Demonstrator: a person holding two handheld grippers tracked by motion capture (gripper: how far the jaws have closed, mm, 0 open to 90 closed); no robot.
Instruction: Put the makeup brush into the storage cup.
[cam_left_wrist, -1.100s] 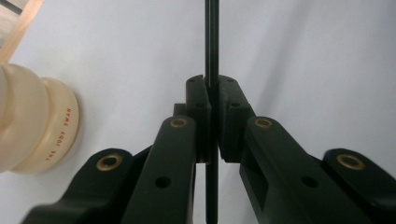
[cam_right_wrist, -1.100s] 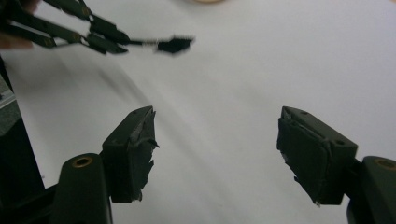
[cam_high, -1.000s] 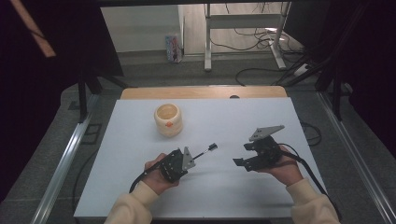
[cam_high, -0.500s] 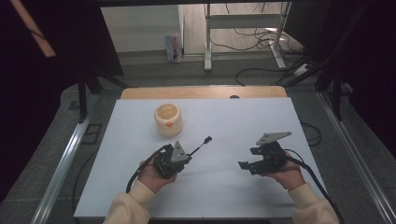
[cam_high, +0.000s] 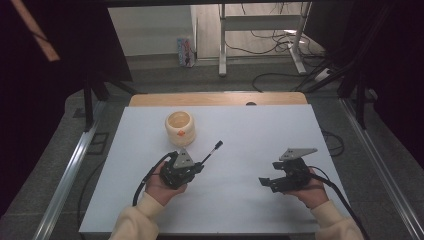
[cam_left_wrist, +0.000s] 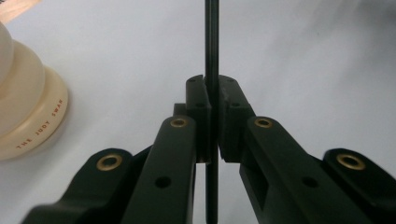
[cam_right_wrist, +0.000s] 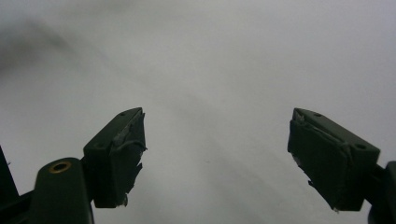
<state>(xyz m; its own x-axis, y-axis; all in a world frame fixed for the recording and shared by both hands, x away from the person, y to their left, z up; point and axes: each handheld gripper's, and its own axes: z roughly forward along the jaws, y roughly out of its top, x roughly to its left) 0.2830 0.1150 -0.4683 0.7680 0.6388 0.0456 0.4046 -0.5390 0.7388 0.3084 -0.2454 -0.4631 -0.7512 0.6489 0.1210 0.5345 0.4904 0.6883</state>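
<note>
Over the white table, left gripper pinches a thin black rod.

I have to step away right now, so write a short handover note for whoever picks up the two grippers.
Left gripper: shut on the thin black stick, held off the table and pointing up and right.
Right gripper: open, nothing between its jaws, low over the white table.
Cream jar: upright, apart from both grippers, beyond the left one.
Done: stick picked up.
Left: probably bringing the stick to the jar.
</note>
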